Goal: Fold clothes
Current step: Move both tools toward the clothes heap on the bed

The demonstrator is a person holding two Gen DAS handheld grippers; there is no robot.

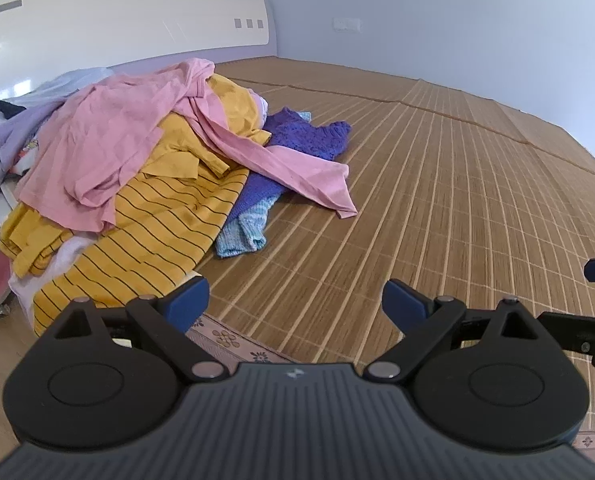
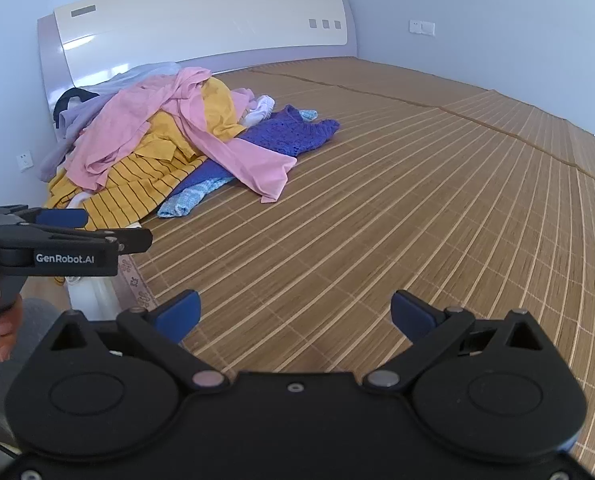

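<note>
A heap of clothes lies at the head end of the bed on a bamboo mat (image 1: pixel 437 184) (image 2: pixel 377 208). On top is a pink shirt (image 1: pixel 137 136) (image 2: pixel 145 128), over a yellow striped garment (image 1: pixel 153 232) (image 2: pixel 137 188) and a purple knit sweater (image 1: pixel 309 136) (image 2: pixel 293 132) with a light blue knit edge (image 1: pixel 245 232). My left gripper (image 1: pixel 295 304) hangs open and empty at the mat's near edge, just right of the striped garment. My right gripper (image 2: pixel 295 312) is open and empty over bare mat, well short of the heap. The left gripper's body (image 2: pixel 57 248) shows at the left of the right wrist view.
A cream and lilac headboard (image 1: pixel 117 28) (image 2: pixel 201 24) stands behind the heap. Pale walls close the bed's far side, with a switch plate (image 2: pixel 421 27). A hand (image 2: pixel 1 320) holds the left gripper's handle. The bed's near edge has a patterned border (image 1: pixel 233 340).
</note>
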